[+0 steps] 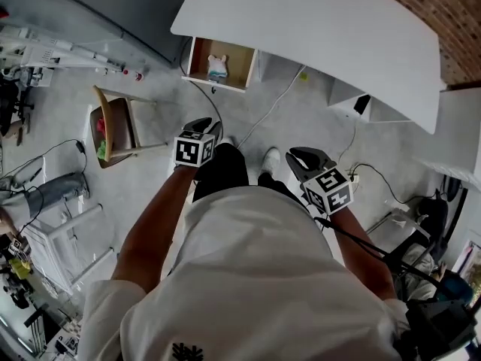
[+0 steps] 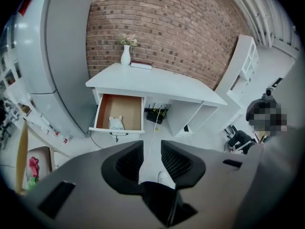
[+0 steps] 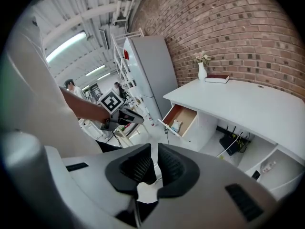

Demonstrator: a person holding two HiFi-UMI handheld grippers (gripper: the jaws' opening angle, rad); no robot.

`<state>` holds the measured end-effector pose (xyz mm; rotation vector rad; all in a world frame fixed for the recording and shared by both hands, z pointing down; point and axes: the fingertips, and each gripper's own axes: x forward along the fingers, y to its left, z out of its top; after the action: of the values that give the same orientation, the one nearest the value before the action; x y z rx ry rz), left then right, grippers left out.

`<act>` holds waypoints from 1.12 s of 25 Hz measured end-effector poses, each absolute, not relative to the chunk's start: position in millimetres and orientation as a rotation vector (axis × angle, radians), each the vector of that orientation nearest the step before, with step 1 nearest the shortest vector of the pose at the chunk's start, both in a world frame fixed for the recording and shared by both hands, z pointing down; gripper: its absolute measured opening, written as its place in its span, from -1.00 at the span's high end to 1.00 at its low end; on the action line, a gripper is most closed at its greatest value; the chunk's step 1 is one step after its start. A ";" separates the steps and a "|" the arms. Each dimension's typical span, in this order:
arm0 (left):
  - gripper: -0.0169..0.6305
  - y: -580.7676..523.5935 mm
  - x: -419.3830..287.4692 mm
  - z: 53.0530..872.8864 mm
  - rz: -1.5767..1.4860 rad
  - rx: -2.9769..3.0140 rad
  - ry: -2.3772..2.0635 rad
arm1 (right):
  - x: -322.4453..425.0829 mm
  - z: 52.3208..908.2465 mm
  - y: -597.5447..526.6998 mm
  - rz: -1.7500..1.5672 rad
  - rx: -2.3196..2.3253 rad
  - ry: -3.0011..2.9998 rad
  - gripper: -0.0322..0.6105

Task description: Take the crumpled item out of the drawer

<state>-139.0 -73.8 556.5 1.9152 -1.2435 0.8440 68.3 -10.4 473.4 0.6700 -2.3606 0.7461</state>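
Note:
A pale crumpled item (image 1: 217, 67) lies in the open wooden drawer (image 1: 197, 60) under the left end of the white desk (image 1: 316, 28). In the left gripper view the crumpled item (image 2: 116, 122) sits near the drawer's front, well ahead of my left gripper (image 2: 152, 144). That gripper is open, with only floor showing between its jaws. My right gripper (image 3: 154, 149) has a narrow gap with nothing in it. Both grippers, left (image 1: 204, 123) and right (image 1: 304, 156), are held at waist height, far short of the drawer. The right gripper view also shows the left gripper (image 3: 131, 118) and the item (image 3: 177, 125).
A wooden chair (image 1: 113, 126) with colourful things on it stands left of the drawer. A grey fridge (image 2: 52, 56) is beside the desk. A vase (image 2: 125, 55) and a book (image 2: 141, 65) sit on the desk. A router (image 2: 156, 114) and cables lie underneath. A person sits at the right.

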 end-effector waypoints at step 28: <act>0.55 -383.9 -257.6 794.3 1.491 2.184 -0.752 | -126.6 587.7 -224.5 0.945 0.738 -2.060 0.69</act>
<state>-257.6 -383.9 794.3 2.1839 -0.7524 1.4906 -126.6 -224.5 587.7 0.7376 -2.0597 0.9449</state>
